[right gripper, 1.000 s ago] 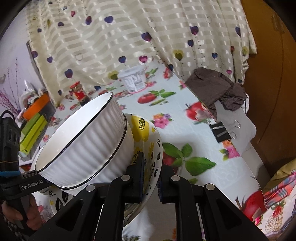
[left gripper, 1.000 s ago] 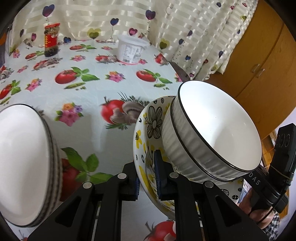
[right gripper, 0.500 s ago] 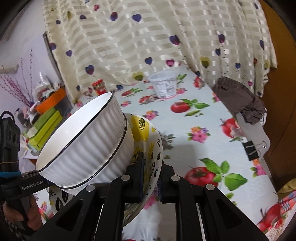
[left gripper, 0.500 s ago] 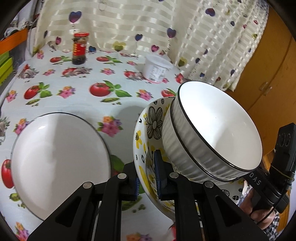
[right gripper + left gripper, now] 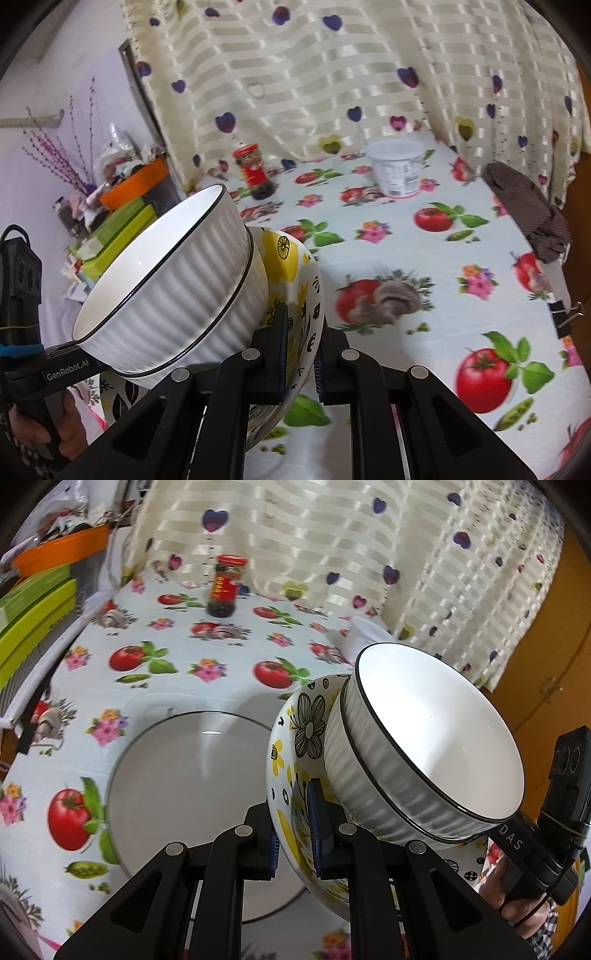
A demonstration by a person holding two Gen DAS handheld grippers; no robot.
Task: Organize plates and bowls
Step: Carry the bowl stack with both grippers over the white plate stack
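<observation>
Between both grippers hangs a flower-patterned bowl: left gripper and right gripper each pinch its rim on opposite sides; two stacked ribbed white bowls sit inside, above a white plate on the tomato-print tablecloth

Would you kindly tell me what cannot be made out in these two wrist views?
- Left wrist: the white plate's near and right rim is hidden behind the left gripper and the floral bowl.
- Left wrist: the jar's label is blurred.
- Left wrist: the white tub is mostly hidden by the ribbed bowls.
- Right wrist: the plate is out of view; the tub's print is too small.
</observation>
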